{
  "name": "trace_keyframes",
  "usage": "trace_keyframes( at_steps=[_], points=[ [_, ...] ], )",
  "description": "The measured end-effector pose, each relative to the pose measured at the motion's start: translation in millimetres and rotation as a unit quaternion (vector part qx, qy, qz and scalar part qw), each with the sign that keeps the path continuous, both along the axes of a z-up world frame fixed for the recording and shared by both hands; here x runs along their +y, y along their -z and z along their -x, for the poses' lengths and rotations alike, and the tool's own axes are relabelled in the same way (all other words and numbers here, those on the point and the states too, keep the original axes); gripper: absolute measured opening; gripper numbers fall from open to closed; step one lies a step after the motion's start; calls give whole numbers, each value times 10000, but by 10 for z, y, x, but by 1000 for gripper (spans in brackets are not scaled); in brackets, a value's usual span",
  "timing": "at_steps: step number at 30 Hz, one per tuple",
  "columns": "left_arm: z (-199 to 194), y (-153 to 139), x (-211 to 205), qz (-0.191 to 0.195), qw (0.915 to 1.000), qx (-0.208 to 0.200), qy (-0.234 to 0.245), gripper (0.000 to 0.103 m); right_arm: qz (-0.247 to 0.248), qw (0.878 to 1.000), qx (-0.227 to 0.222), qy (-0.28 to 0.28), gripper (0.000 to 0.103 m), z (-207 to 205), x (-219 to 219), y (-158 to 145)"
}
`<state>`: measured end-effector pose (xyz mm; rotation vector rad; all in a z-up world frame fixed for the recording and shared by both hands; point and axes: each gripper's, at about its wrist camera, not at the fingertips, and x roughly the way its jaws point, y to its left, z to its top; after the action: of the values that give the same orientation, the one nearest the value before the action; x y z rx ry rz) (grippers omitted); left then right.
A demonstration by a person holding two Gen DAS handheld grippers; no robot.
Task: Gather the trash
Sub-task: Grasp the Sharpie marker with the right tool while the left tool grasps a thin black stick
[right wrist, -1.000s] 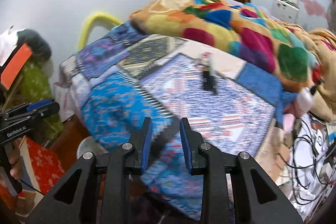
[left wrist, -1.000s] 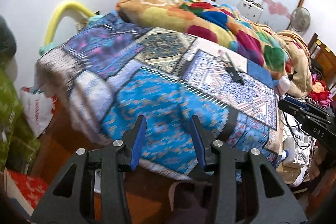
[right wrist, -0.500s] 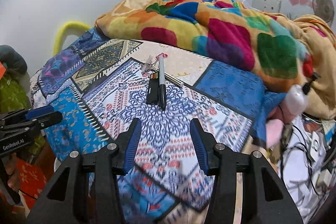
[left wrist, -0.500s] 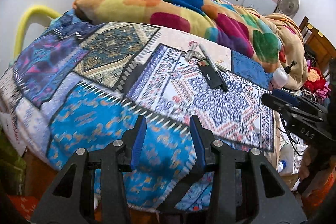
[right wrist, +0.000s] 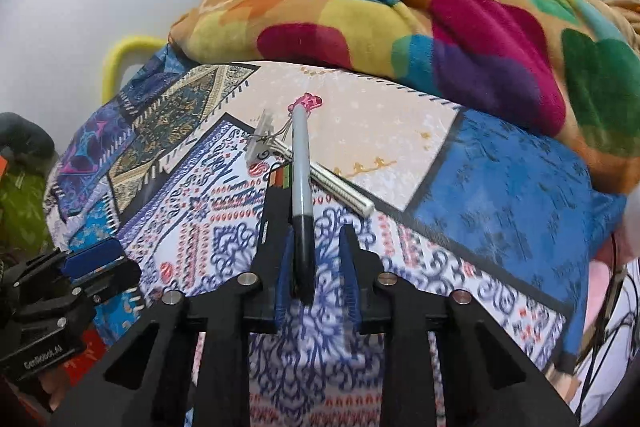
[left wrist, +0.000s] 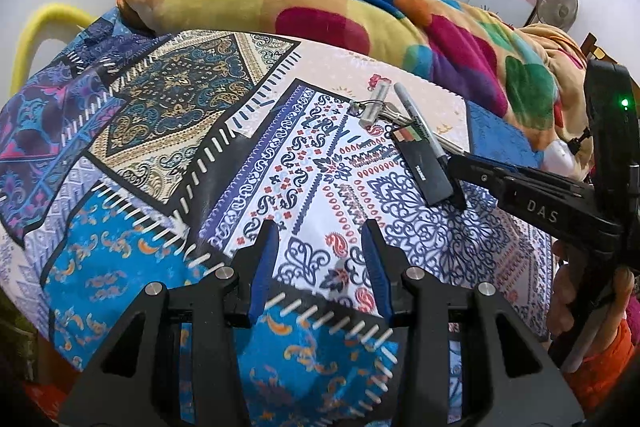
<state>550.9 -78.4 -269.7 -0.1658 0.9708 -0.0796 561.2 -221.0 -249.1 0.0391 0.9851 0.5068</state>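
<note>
Blue-padded and half open, the left claw (left wrist: 318, 263) is seen in the left wrist view over the near part of the patchwork bedspread (left wrist: 168, 131), with nothing between its jaws. The litter lies well apart from it, farther and to the right: a marker pen (left wrist: 424, 131), a flat black case (left wrist: 426, 171) just beside it, a silvery tube (left wrist: 374, 103) at the far end, and a pink scrap (left wrist: 375, 79) beyond. The right claw (left wrist: 456, 165) is seen coming in from the right, its tip at the pen's near end. A slip is judged possible here, since the things lie touching or crossing, so one could be dragged along with another.

From the right wrist view, the right claw (right wrist: 314, 263) has just been closing, and its jaws stand narrow round the dark cap end of the marker pen (right wrist: 300, 163). A gap is seen on the right side of the pen, so the pads are not judged to be pressing yet. The black case (right wrist: 276, 215) lies against the left jaw and may be pinched in with the pen or pushed aside. A ribbed white stick (right wrist: 340, 187) passes under the pen and could be flicked off the bed when the pen is lifted. Because only the end of the pen is reached, it may swing or drop. The soft bedspread may also be caught by the pads. The left claw (right wrist: 92, 263) is seen at the near left, clear of the litter.
</note>
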Motion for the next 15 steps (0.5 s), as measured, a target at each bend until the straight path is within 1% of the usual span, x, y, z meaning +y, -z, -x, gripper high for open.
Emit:
trace_keyframes(
  at_steps=[4, 6, 9, 11, 12, 15],
  points=[
    [-58, 46, -8, 19, 10000, -19, 28, 42, 5, 10000, -5, -62, 15, -60, 49, 20],
    [-87, 65, -10, 41, 10000, -6, 30, 42, -12, 9999, 124, -66, 15, -127, 58, 63],
    [-114, 77, -20, 75, 10000, 7, 24, 42, -55, 9998, 156, -59, 15, -179, 57, 53],
    [-126, 76, -36, 86, 10000, 12, 30, 42, -25, 9999, 117, -69, 14, -194, 80, 54],
    [-138, 74, -53, 92, 9999, 22, 46, 42, 39, 9999, 69, -107, 12, -189, 96, 54],
    [-180, 60, -117, 124, 9999, 57, 104, 42, 89, 9999, -5, -89, 11, -153, 88, 37]
  ],
)
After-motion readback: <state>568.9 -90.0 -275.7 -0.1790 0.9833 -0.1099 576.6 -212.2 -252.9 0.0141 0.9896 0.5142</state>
